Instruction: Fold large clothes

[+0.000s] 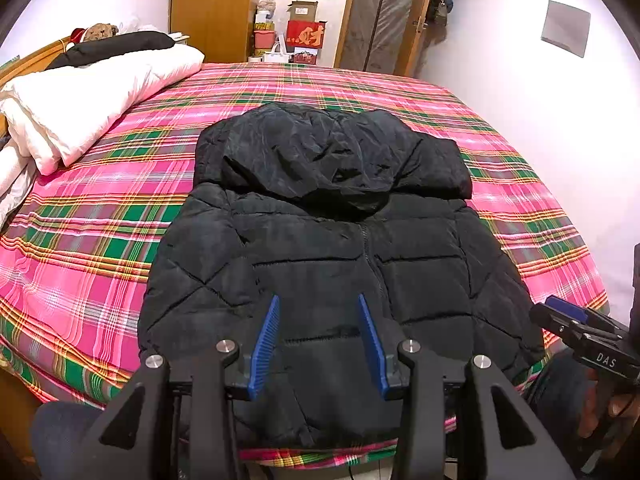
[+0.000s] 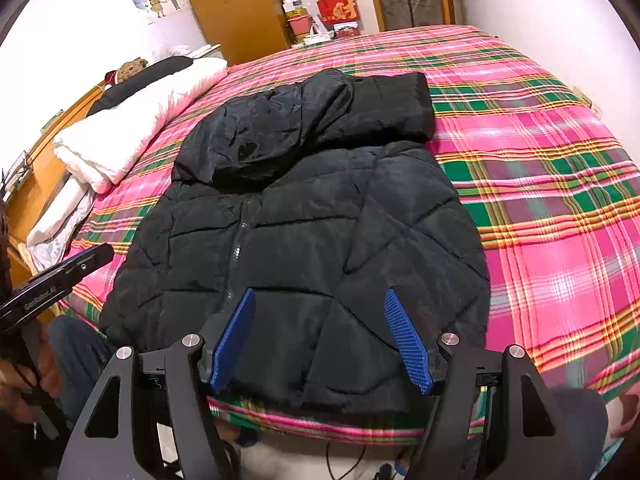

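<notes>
White quilt point(image 1: 96, 96): folded, lying along the left edge of the bed point(image 1: 100, 216), with a black garment point(image 1: 120, 46) on top of it toward the far left corner. The bed carries a pink, green and yellow plaid sheet.

Black padded jacket point(image 1: 320, 248): lies flat at the middle of the bed, front side up, zipper running along its centre. The hem reaches the near edge of the bed. The hood point(image 1: 320, 152) is folded down over the collar area and points toward the far edge. Both sleeves appear tucked in; no sleeve extends onto the sheet.

Left gripper point(image 1: 318, 340): positioned above the hem of the jacket at the near edge, left of the zipper line. Its blue-padded fingers point(image 1: 264, 340) stand apart with nothing between them. Contact with the fabric cannot be determined.

Right gripper point(image 2: 320, 340): positioned above the hem at the near edge, on the right half of the jacket. Its blue pads point(image 2: 408, 344) are likewise spread, holding nothing. In the left wrist view this unit appears at the right margin, beside the jacket's right side.

Beyond the far edge of the bed: a wooden wardrobe point(image 1: 212, 8) at left, stacked boxes point(image 1: 304, 28) at centre, and a door frame at right.
</notes>
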A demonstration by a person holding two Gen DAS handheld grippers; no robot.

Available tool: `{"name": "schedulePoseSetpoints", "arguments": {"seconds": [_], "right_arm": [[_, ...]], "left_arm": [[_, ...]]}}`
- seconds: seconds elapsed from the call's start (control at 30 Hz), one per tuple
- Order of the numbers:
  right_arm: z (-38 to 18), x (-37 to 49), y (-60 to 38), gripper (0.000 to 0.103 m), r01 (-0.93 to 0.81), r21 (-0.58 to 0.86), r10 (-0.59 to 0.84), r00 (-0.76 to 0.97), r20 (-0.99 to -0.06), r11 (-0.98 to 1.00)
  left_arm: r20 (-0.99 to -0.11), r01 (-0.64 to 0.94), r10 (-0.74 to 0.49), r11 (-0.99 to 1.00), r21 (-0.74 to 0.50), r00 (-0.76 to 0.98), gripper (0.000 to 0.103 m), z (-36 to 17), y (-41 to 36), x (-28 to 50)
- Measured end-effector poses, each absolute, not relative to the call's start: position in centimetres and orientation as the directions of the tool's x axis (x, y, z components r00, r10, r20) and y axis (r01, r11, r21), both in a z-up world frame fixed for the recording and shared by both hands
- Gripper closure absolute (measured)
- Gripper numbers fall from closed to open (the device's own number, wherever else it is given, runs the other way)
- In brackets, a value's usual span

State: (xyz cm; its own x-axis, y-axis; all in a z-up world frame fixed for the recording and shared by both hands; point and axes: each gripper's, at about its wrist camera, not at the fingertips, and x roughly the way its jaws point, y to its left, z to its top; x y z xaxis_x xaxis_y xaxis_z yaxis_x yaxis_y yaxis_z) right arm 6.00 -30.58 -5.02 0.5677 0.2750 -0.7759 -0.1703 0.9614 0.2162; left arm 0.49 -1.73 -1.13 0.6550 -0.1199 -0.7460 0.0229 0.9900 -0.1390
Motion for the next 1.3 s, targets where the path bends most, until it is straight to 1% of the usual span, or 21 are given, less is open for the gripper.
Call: {"name": "schedulePoseSetpoints", "arguments": {"seconds": [0.37, 0.83, 1.07, 1.3], "right_arm": [[-4.7, 5.7, -29.9, 0.035, -0.172, 0.166, 0.236, 0.581, -0.779, 0.971], [-5.9, 6.1, -30.5, 0.035, -0.146, 0.164, 0.219, 0.564, -0.796, 0.976], [-6.8, 7.0, -32.8, 0.035, -0.087, 0.190, 0.206, 0.548, -0.811, 0.978], [-8.0, 8.5, -36.7, 0.035, 0.020, 0.230, 0.186, 0.520, -0.834, 0.973]], "left_arm": [[-0.756, 0.005, -0.106, 0.991, -0.135, 0.646, 0.061, -1.8, -1.5, 0.1], [-0.778, -0.033, -0.077, 0.992, -0.125, 0.624, 0.061, -3.2, 0.4, 0.5], [-0.786, -0.078, -0.034, 0.991, -0.104, 0.617, 0.061, -4.1, 2.6, 1.0], [-0.821, -0.179, 0.007, 0.977, -0.116, 0.572, 0.060, -5.7, 7.0, 2.0]]}}
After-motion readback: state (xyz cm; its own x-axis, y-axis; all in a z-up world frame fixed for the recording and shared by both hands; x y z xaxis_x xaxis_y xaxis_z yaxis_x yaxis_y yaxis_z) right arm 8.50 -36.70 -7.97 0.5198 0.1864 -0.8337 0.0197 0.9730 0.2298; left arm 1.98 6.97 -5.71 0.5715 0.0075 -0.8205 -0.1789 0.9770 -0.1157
